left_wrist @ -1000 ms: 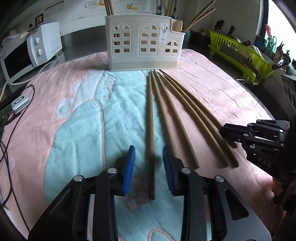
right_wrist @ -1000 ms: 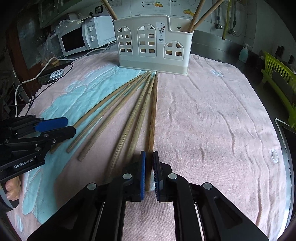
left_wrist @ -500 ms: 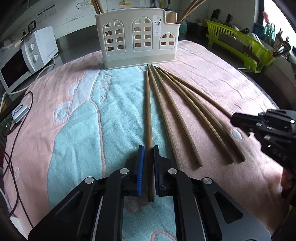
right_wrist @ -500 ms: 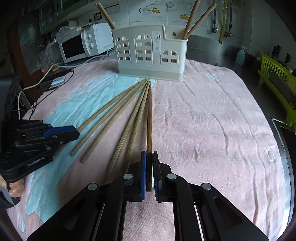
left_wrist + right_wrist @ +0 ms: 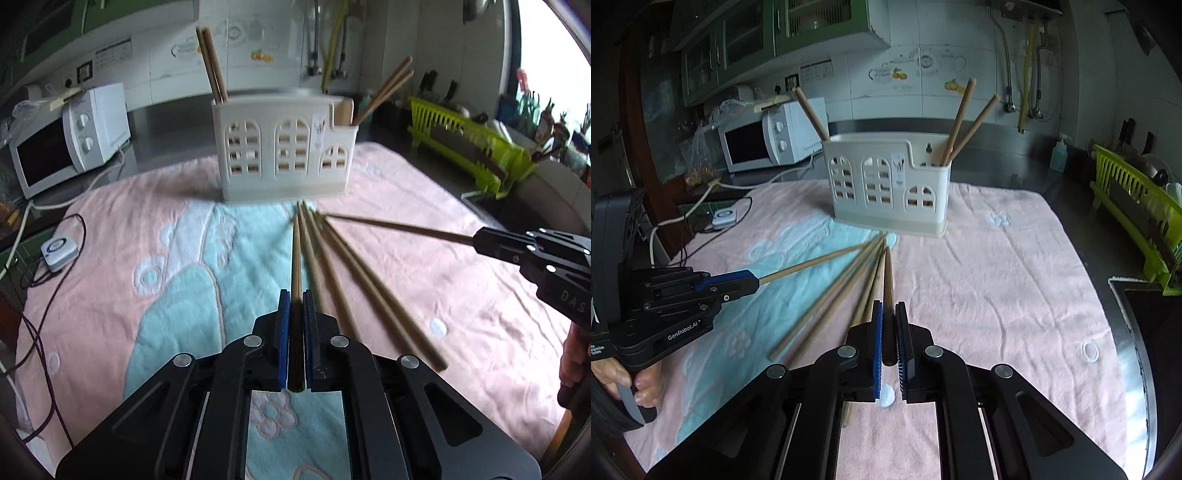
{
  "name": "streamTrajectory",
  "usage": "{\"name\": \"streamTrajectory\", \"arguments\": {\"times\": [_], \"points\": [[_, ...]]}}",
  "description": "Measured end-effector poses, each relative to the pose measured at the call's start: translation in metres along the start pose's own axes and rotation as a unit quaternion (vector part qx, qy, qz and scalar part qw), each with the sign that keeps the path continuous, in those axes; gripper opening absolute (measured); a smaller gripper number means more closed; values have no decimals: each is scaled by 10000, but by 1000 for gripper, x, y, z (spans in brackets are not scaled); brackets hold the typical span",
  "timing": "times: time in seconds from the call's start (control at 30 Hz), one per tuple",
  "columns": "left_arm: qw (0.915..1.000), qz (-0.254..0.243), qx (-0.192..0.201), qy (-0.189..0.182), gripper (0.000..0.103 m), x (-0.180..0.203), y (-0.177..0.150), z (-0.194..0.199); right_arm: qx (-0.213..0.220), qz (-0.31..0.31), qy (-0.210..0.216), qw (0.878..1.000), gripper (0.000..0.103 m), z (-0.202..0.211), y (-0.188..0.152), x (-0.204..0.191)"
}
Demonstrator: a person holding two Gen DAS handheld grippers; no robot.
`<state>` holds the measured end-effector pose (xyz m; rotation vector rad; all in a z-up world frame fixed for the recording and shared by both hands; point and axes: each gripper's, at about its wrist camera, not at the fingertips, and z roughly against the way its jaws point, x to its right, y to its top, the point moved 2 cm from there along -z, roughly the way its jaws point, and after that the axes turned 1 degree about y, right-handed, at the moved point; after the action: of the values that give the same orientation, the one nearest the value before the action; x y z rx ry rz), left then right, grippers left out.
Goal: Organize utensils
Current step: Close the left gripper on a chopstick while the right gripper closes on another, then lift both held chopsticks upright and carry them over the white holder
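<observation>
Two wooden chopsticks are in the grippers. The left gripper has its blue pads closed tight on one chopstick, whose far tip points at the cream utensil holder. The right gripper is likewise clamped on a second chopstick, which also points toward the holder. Both sticks look raised off the cloth at the gripped end; whether their far tips touch it cannot be told. Three loose chopsticks lie fanned on the towel between the two held ones, their far ends gathered just before the holder's base. More chopsticks stand tilted in the holder: a pair at its left end, another pair at its lower right compartment.

The sticks are plain, slender and light brown. The holder has arched window cut-outs in its front wall.

All of this sits on a pink and light-blue towel spread over a dark counter. A white microwave stands to the left, a lime-green dish rack to the right, and white tiles line the wall behind. Each gripper reaches forward, low over the towel, and a bare hand grips the left gripper's handle.
</observation>
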<state>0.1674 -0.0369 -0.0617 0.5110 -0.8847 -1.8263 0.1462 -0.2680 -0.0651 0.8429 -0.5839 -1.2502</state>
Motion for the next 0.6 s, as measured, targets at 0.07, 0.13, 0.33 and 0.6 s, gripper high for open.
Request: {"name": "streamTrajectory", "arguments": {"times": [0.07, 0.13, 0.33, 0.6], "points": [[9996, 53, 261, -18, 5, 1, 7, 8, 103, 23, 5, 9999, 7, 6, 8, -1], [9990, 111, 430, -50, 5, 0, 13, 14, 211, 40, 5, 9998, 7, 10, 15, -1], [9977, 258, 582, -212, 5, -1, 30, 14, 383, 86, 72, 9992, 7, 15, 40, -1], [9959, 339, 824, -153, 5, -14, 63, 24, 544, 231, 140, 9982, 7, 22, 79, 3]]}}
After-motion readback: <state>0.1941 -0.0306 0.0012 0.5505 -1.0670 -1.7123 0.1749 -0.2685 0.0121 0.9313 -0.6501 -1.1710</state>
